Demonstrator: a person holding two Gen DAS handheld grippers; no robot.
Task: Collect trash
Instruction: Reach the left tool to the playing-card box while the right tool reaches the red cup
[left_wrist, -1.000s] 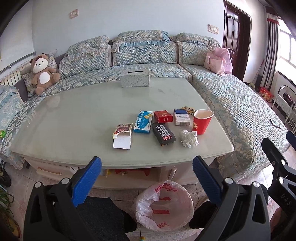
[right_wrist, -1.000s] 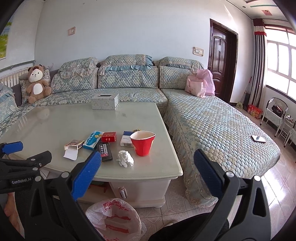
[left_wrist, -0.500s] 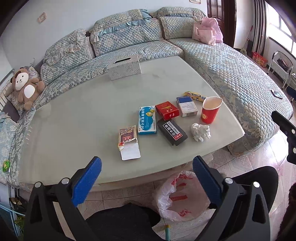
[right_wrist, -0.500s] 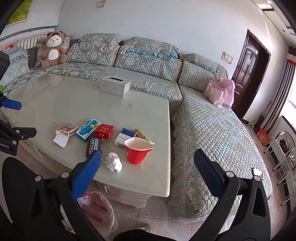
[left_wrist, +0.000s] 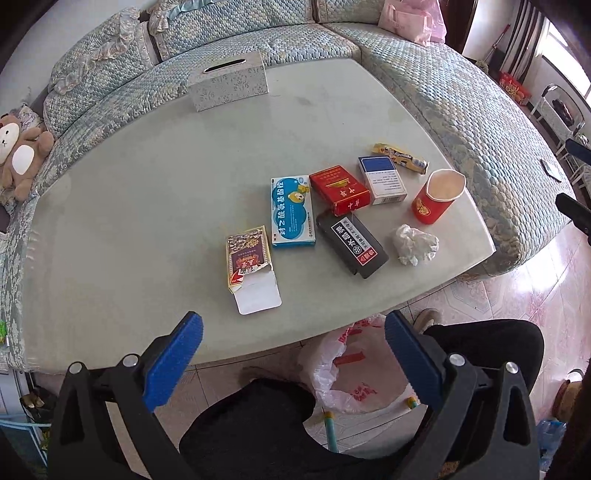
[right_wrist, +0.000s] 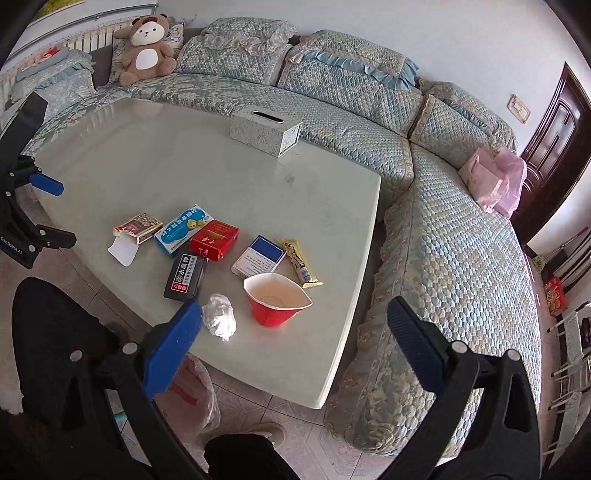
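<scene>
Red paper cup (right_wrist: 275, 301) ahead of my spread, empty right fingers (right_wrist: 295, 343) may hold liquid; clenching could spill it. Left fingers (left_wrist: 291, 354) also released.

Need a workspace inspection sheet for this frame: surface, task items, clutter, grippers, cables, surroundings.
Surface: pale table, mostly bare at its far side.
Job's things: red paper cup upright, crumpled tissue beside it, snack wrapper, torn box with its flap open; bin bag on the floor at the table's near edge.
Clutter: blue box, red pack, black pack, white-blue pack, tissue box.
Grippers: left gripper open, empty; right gripper open, empty.
Cables: nothing seen.
Surroundings: quilted sofa, teddy bear, door.
</scene>
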